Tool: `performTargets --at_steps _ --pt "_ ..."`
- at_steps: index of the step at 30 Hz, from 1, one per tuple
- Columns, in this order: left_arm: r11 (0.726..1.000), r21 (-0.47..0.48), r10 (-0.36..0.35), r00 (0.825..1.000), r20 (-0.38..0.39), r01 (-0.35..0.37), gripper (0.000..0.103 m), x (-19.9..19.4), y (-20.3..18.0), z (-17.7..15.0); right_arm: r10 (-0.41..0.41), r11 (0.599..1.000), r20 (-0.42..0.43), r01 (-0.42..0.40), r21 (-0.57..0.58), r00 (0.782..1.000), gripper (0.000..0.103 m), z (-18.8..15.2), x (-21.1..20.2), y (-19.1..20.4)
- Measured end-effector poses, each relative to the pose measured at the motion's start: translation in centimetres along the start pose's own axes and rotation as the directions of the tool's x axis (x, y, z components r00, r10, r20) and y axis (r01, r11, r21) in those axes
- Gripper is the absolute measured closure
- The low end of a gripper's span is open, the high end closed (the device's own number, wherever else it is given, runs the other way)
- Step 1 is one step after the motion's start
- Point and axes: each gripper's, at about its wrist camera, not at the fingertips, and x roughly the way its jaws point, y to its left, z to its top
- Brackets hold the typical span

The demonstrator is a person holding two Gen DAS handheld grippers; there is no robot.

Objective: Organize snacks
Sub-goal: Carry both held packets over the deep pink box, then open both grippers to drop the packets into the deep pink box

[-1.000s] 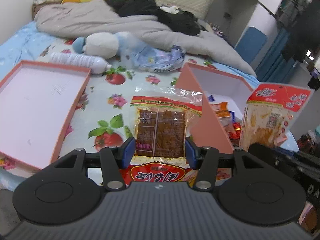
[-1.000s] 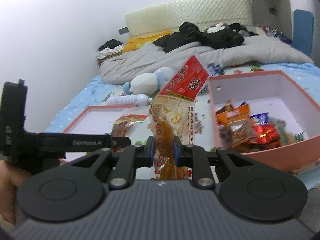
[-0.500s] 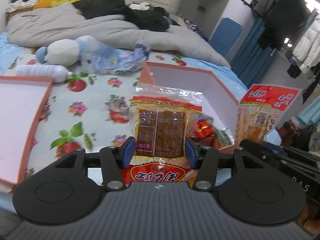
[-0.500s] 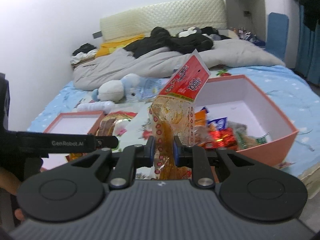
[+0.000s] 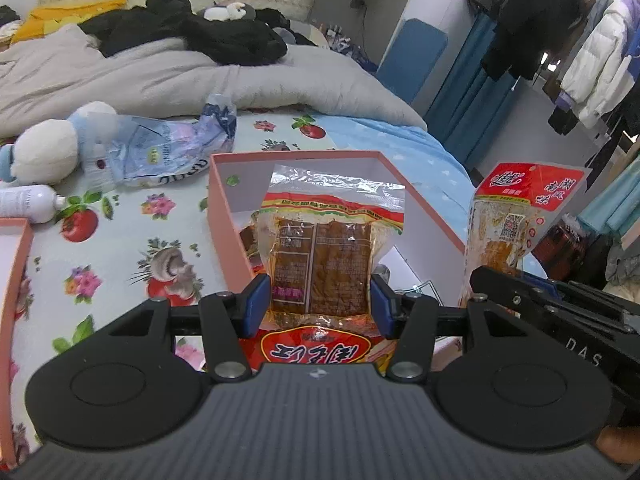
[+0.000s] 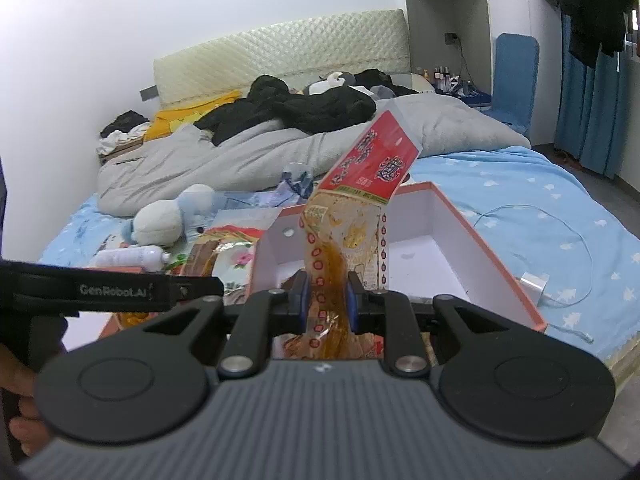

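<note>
My left gripper is shut on a clear snack bag with brown pieces and a red label, held upright in front of the pink box. My right gripper is shut on a tall snack bag with a red top and orange contents, held above the near end of the same pink box. That bag also shows at the right in the left wrist view. The left gripper's bag shows at the left in the right wrist view. Most of the box's contents are hidden by the bags.
A pink lid lies at the left on the flowered sheet. A plush toy, a white bottle and a crumpled plastic bag lie beyond. A grey duvet fills the back. A charger and cable lie right of the box.
Both grippers have swung right with their bags. The pink box has come to the middle of both views and the lid has slid off to the left edge.
</note>
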Motion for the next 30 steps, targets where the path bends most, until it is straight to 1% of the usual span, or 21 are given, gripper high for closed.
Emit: performTargets --at_steps 6,12,15,19,23,24,25,26,27,29,30 --pt "1.000 0.006 0.004 0.999 -0.038 -0.004 0.044 4.9 -0.6 2.7 -0.015 1.000 -0.031 0.016 0.014 0.999 0.081 0.8 4.1 -2.5" --pt "0.999 0.038 0.022 0.997 -0.071 -0.019 0.044 9.1 -0.6 5.0 -0.041 0.999 -0.062 0.042 0.025 0.997 0.080 1.3 8.3 -4.5" --pt "0.999 0.031 0.025 0.996 -0.088 -0.022 0.044 11.3 -0.3 5.7 -0.056 0.998 -0.084 0.059 0.036 0.995 0.080 1.4 10.0 -5.2" --pt "0.999 0.032 0.027 0.995 -0.099 -0.024 0.044 13.7 -0.4 6.3 -0.054 0.997 -0.114 0.061 0.053 0.992 0.079 1.1 12.0 -6.1" --pt "0.999 0.021 0.037 0.993 -0.113 -0.035 0.040 15.6 0.0 6.5 -0.043 0.996 -0.154 0.054 0.069 0.987 0.079 0.4 14.0 -6.8" --pt "0.999 0.019 0.033 0.993 -0.117 -0.031 0.036 15.9 0.1 6.5 -0.043 0.996 -0.158 0.055 0.073 0.986 0.075 0.3 14.3 -7.0" --pt "0.999 0.018 0.038 0.992 -0.121 -0.036 0.034 16.1 0.2 6.4 -0.046 0.996 -0.162 0.058 0.074 0.986 0.074 0.3 14.5 -7.2" --pt "0.999 0.019 0.046 0.991 -0.124 -0.044 0.029 16.3 0.3 6.4 -0.046 0.995 -0.168 0.060 0.076 0.985 0.068 0.2 14.7 -7.3" --pt "0.999 0.024 0.052 0.991 -0.126 -0.049 0.027 16.4 0.4 6.3 -0.047 0.995 -0.171 0.061 0.079 0.984 0.057 0.1 14.9 -7.5" --pt "0.998 0.038 0.051 0.990 -0.131 -0.046 0.025 16.5 0.3 6.3 -0.059 0.994 -0.163 0.074 0.085 0.985 0.047 0.1 14.9 -7.8" --pt "0.998 0.040 0.050 0.991 -0.124 -0.045 0.025 16.4 0.3 6.3 -0.068 0.992 -0.163 0.084 0.092 0.984 0.046 0.0 14.7 -7.9"
